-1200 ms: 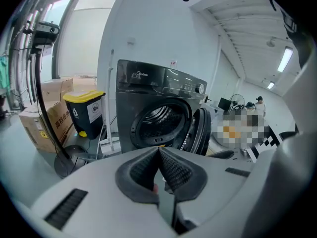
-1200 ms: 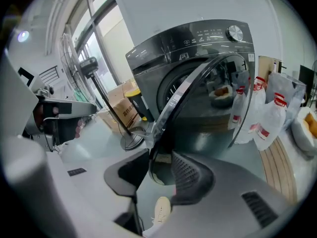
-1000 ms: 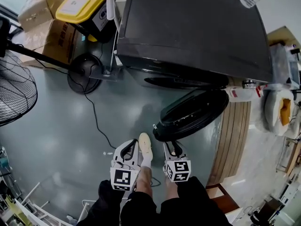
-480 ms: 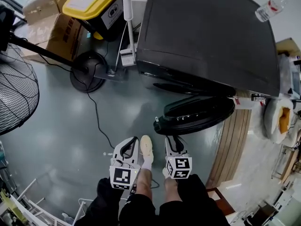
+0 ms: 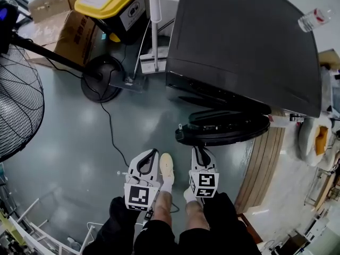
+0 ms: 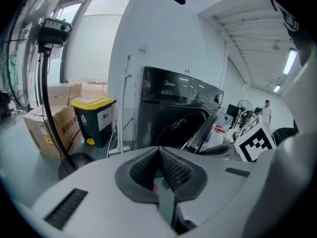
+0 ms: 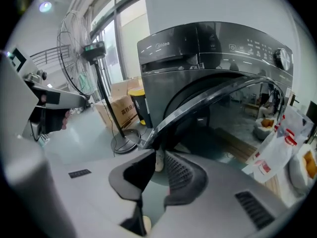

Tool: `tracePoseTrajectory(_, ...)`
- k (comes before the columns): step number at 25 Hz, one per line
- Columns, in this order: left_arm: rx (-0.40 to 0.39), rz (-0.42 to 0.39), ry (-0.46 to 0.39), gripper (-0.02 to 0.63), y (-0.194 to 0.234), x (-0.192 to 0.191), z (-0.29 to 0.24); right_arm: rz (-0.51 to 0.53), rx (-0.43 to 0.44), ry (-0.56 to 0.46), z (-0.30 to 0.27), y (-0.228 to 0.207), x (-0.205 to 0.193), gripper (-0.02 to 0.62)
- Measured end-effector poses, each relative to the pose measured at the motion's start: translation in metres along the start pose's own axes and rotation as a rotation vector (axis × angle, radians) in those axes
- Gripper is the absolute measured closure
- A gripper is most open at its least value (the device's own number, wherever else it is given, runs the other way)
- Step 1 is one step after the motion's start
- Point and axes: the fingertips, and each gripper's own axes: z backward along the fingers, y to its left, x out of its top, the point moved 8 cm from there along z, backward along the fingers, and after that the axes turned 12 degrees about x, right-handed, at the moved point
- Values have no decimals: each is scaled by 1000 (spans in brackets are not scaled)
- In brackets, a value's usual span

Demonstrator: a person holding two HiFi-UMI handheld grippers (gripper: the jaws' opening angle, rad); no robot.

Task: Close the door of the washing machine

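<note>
floor (image 5: pixel 69 142): grey, glossy | standing on it: washing machine (image 5: pixel 244 41), fan base (image 5: pixel 102 78), yellow-lidded bin (image 5: pixel 114 4), cardboard boxes (image 5: pixel 71 36) | lying: black cable (image 5: pixel 110 134)

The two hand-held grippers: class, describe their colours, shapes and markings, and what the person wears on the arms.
Both the left gripper and the right gripper have pale grey-white moulded bodies with dark ribbed pads. Each carries a white cube printed with black square markers. The person's sleeves are black.

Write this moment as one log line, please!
washing machine door: open | left gripper: shut, empty | right gripper: jaws just been closing, small gap, nothing between | task: not done
</note>
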Motion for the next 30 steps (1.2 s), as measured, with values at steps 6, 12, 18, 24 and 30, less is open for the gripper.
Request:
tracePoseTrajectory(6,7,-7,-26,583,8,7,-13,32,-23,-20,-14,-5,11,551)
tracePoseTrajectory(12,13,-5,-36,583,15,13,-27,56,-33,-24,-29,-11,25,575)
tracePoseTrajectory(18,9,-4,-45,583,15,17,-39,83,-43,-36,-43,-18,40,578)
tracePoseTrajectory(24,8,-3,-51,583,20,20,-48,91,-66,-59,-57,-23,56,578)
tracePoseTrajectory(30,20,29,-97,583,29,23,-57,108,-78,-71,-69,-28,68,578)
